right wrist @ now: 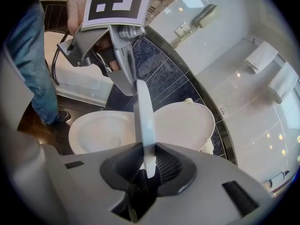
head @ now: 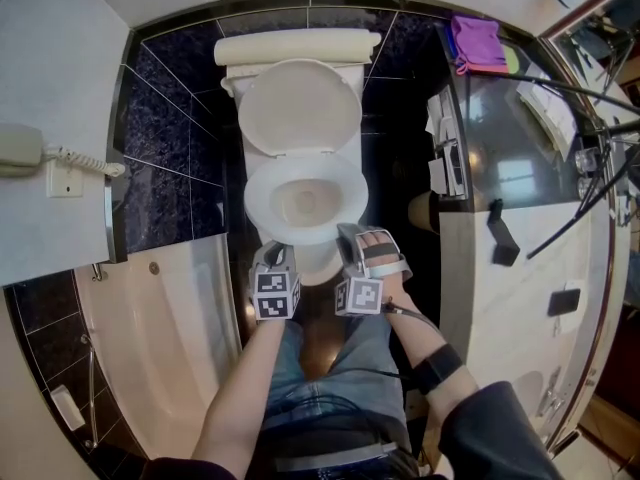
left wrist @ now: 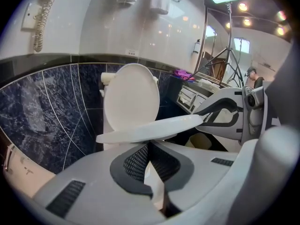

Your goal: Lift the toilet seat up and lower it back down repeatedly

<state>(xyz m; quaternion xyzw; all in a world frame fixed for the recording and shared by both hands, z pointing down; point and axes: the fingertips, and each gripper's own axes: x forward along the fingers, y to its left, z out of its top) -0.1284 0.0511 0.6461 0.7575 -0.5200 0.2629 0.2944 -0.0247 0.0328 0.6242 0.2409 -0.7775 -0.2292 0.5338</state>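
Plainly held the seat (right wrist: 143, 111) by its front rim with the right gripper (right wrist: 149, 165), the pads pinching the white rim edge-on from both sides. Saw the seat tilted partway up, raised clear of the bowl (right wrist: 101, 132) and well short of the lid (right wrist: 185, 123), itself upright against the tank (head: 297, 46). Found the left gripper (left wrist: 149, 146) with jaws pressed together and nothing between them, tips just below the same front rim, left of the right gripper. Could not tell whether those tips touched the seat. Had both grippers side by side at the front of the toilet, angled forward and down. Noted a bare left forearm (head: 245, 388) behind the left gripper and a dark sleeve (head: 490, 428) on the right arm, with jeans (head: 330, 378) below and between them. Noted dark blue tiles (head: 165, 118) behind and beside the toilet. Spotted a wall phone (head: 20, 148) with a coiled cord on the pale wall at left, and a tub (head: 150, 338) at lower left. Made out a purple cloth (head: 475, 40) on the counter (head: 510, 128) at right. Picked out folded towels (right wrist: 262, 55) high on the wall and a tripod (left wrist: 229, 55) by the counter.
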